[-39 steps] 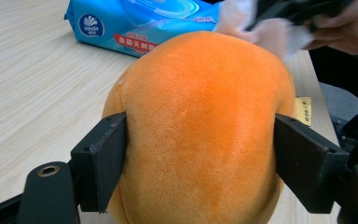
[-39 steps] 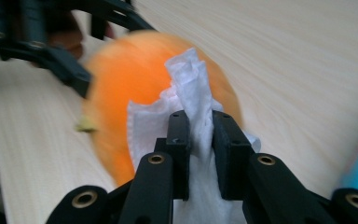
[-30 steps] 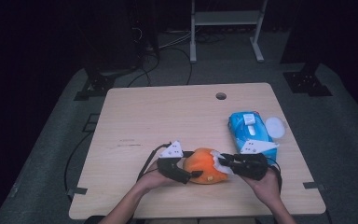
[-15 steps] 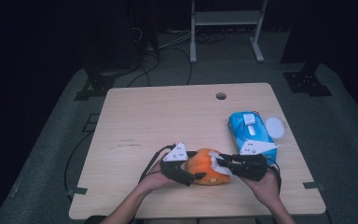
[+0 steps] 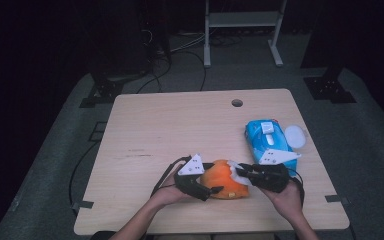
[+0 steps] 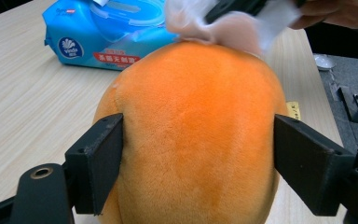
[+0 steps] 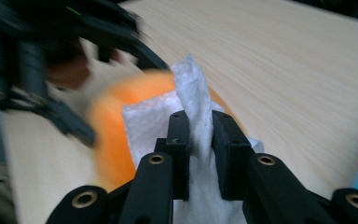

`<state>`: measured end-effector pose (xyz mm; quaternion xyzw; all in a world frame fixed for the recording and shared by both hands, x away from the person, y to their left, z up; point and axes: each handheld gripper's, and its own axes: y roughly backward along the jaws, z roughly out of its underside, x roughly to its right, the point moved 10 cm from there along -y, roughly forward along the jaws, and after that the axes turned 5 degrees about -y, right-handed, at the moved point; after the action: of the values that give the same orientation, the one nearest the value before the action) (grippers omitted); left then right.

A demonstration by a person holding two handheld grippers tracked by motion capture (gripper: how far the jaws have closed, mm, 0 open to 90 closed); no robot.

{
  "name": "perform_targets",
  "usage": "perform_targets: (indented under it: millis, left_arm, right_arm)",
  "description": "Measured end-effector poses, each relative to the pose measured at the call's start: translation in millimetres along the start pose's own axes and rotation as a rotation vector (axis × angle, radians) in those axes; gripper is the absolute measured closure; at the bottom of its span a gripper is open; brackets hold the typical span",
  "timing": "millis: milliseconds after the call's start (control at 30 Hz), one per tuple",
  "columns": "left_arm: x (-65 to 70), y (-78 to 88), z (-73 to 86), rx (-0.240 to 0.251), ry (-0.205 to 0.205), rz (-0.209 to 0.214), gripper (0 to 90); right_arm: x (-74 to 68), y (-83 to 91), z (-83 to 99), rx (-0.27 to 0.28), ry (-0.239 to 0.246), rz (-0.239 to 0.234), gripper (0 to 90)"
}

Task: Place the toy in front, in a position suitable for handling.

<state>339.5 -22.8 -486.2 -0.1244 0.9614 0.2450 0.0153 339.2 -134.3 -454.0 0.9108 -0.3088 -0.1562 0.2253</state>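
While the left gripper [image 6: 198, 172] has its fingers clamped on the orange plush toy [image 5: 223, 179] near the surface's [image 5: 180, 125] front edge, the right gripper [image 7: 199, 140], pinching a white wipe [image 7: 193, 105], looks mid-wipe; next it probably needs fresh spots.

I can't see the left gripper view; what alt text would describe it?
A round orange plush toy sits clamped between the left gripper's two black jaws on a light wooden table. Above it, the right gripper presses a crumpled white wipe onto the toy's top, and a blue pack of wet wipes lies behind.
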Motion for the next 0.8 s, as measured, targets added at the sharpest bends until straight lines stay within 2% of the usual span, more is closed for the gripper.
perform_targets:
  millis: [67,133,167,233,400,467,533,633,700,767,800]
  left_arm:
    - [2.7,-2.4,-0.2,-0.002,-0.007,-0.004,19.9]
    - [2.6,-1.8,0.4,-0.014,-0.021,-0.008,19.9]
    - [2.5,-1.1,1.1,-0.015,-0.019,-0.008,19.9]
    - [1.9,-0.2,1.6,-0.009,-0.014,-0.009,20.0]
    - [0.3,-0.6,1.1,-0.003,-0.006,-0.006,20.1]
    - [0.3,-1.6,1.1,-0.002,-0.003,-0.004,20.1]
    - [-0.4,-2.3,1.6,0.000,0.002,-0.005,19.9]
    - [-0.5,-2.1,2.3,0.002,0.007,-0.004,19.8]
    - [-0.5,-1.8,2.6,0.000,0.000,-0.004,18.6]
    - [-0.6,-0.7,1.3,0.003,0.011,0.001,15.4]
    - [-1.7,0.7,-0.5,0.013,0.021,0.008,13.7]
  right_arm:
    - [-18.0,-2.8,-6.7,0.017,0.043,-0.050,76.6]
    - [-30.7,-8.3,-7.3,-0.003,0.097,-0.051,76.6]
    - [-30.7,-9.8,-6.6,-0.010,0.115,-0.041,76.7]
    - [-27.3,-10.0,-5.1,-0.013,0.093,-0.046,77.3]
    - [2.6,-2.8,3.4,-0.021,0.035,0.010,77.3]
    - [8.8,0.1,5.7,-0.024,0.011,0.018,77.2]
    - [5.3,0.2,3.1,-0.014,0.012,0.016,77.2]
    - [-11.3,-3.7,-4.0,-0.001,0.068,-0.007,74.4]
    - [-16.8,-7.2,-3.6,-0.024,0.117,0.012,75.8]
    - [-14.9,-7.6,-2.0,-0.032,0.116,0.011,77.4]
    - [-13.3,-6.9,-0.9,-0.034,0.094,0.003,77.8]
